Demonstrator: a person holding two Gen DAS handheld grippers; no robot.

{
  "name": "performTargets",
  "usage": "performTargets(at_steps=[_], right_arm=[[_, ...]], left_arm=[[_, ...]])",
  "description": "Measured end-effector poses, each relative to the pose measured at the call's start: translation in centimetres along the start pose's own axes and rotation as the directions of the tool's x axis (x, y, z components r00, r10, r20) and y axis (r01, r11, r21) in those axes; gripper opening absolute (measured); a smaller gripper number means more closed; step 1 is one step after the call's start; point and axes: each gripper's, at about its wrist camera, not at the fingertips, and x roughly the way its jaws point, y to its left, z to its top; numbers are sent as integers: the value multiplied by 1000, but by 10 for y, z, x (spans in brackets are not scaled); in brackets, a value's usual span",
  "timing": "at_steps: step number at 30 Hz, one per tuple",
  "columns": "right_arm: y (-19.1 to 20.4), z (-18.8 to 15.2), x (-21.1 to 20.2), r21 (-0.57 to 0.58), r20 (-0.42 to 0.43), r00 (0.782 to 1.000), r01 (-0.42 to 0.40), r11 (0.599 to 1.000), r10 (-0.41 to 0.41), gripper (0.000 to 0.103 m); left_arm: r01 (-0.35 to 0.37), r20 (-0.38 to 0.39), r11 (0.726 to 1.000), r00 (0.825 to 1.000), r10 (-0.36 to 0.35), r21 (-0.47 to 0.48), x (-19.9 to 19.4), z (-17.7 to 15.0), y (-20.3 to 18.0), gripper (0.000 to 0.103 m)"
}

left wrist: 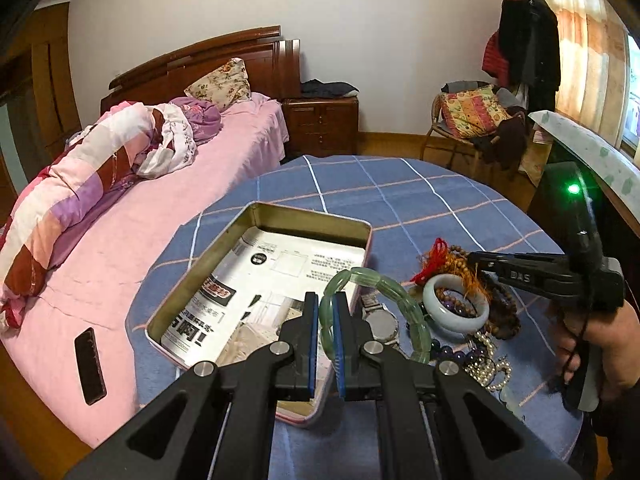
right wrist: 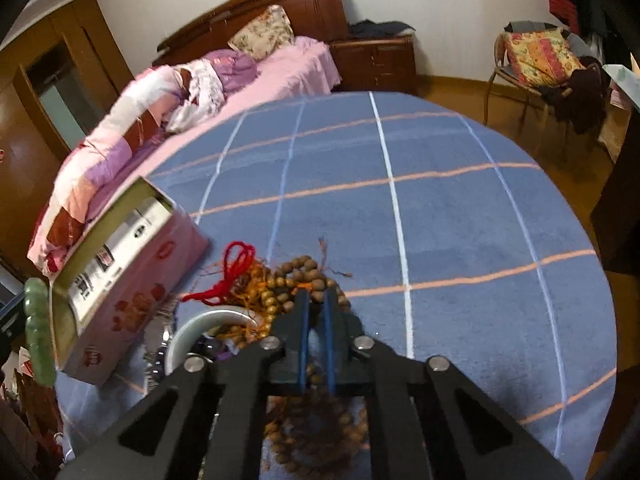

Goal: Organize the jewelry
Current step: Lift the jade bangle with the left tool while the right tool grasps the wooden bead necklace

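Observation:
My left gripper [left wrist: 325, 300] is shut on a green jade bracelet [left wrist: 400, 292], held up over the near right corner of the open tin box [left wrist: 280, 216]. The same bracelet [right wrist: 38, 340] shows at the left edge of the right wrist view, beside the tin [right wrist: 132, 280]. My right gripper [right wrist: 317, 296] is down in the jewelry pile, shut on a strand of brown wooden beads [right wrist: 296, 272] with orange tassels. In the left wrist view the right gripper [left wrist: 476, 258] reaches in from the right over those wooden beads [left wrist: 504, 312].
The pile on the blue checked tablecloth [left wrist: 400, 200] holds a white jade bangle [left wrist: 440, 312], a red cord [left wrist: 436, 256], a watch [left wrist: 380, 324], purple beads [left wrist: 452, 354] and pearls [left wrist: 488, 364]. Printed paper lines the tin. A pink bed with a phone [left wrist: 90, 366] lies to the left.

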Motion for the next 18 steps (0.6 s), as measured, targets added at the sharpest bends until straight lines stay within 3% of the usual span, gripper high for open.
performTargets(at_steps=[6, 9, 10, 12, 13, 14, 18], right_arm=[[8, 5, -40, -42, 108, 994, 5, 999, 0, 6], [13, 15, -41, -57, 113, 994, 17, 998, -11, 6], [13, 18, -35, -63, 107, 994, 34, 997, -27, 9], [12, 21, -17, -76, 71, 995, 73, 994, -68, 62], [12, 21, -9, -73, 56, 996, 77, 994, -73, 73], [10, 20, -5, -74, 46, 996, 82, 994, -79, 75], [14, 17, 8, -96, -9, 999, 53, 994, -54, 62]], left_arm=[[-25, 27, 1000, 999, 26, -18, -5, 9, 12, 6], [-33, 33, 999, 999, 34, -29, -7, 12, 18, 6], [-34, 35, 999, 999, 36, -32, -7, 13, 19, 6], [-35, 37, 999, 999, 36, -31, -7, 13, 21, 6], [-37, 36, 999, 999, 38, -32, -6, 13, 22, 6], [-38, 35, 999, 999, 39, -31, -6, 11, 22, 6], [-52, 12, 998, 999, 52, -37, 5, 10, 28, 6]])
